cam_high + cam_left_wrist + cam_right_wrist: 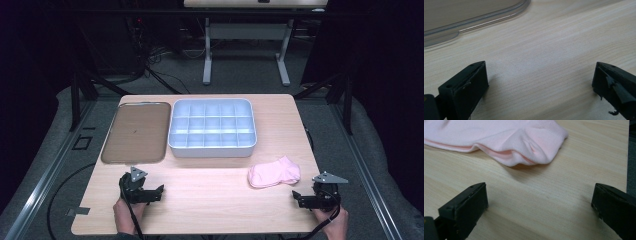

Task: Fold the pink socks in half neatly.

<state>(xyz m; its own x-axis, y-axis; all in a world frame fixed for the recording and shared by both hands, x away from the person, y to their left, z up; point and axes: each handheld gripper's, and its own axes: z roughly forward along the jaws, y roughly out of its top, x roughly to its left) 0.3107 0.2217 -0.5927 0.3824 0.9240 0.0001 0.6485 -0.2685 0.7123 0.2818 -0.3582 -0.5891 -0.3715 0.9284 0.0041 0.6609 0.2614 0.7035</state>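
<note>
Holding both grippers wide open over the table (210, 200): my right gripper (539, 202) faces the pink sock (506, 142) lying just ahead, my left gripper (540, 82) sees the clear lid (474, 20); overhead, the divided box (212, 129) appears too.

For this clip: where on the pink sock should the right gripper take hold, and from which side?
Probably the raised fold at the pink sock's near end, approached from the right gripper side. There the fabric humps up off the table, giving the wide-open jaws something to pinch; elsewhere it lies flat.
</note>
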